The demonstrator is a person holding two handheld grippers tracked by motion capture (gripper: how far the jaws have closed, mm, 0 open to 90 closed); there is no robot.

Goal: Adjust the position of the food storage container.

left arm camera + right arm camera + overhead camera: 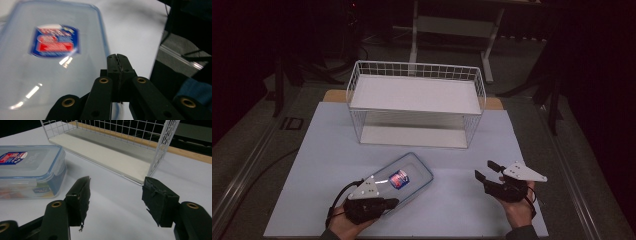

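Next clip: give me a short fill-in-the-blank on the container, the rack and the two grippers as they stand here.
1. The jaws of the left gripper are ____, pressed together with nothing between them.
2. The jaws of the right gripper stand ____, with only bare table between them.
3. The lid of the plastic container carries a red and ____ label.
4. The white wire rack has ____ shelves, one above the other.

Missing words: shut; open; blue; two

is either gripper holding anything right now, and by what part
Nothing is held. The left gripper has its jaws shut on nothing, over the near end of the plastic container. The right gripper stands open over bare table, apart from the container.
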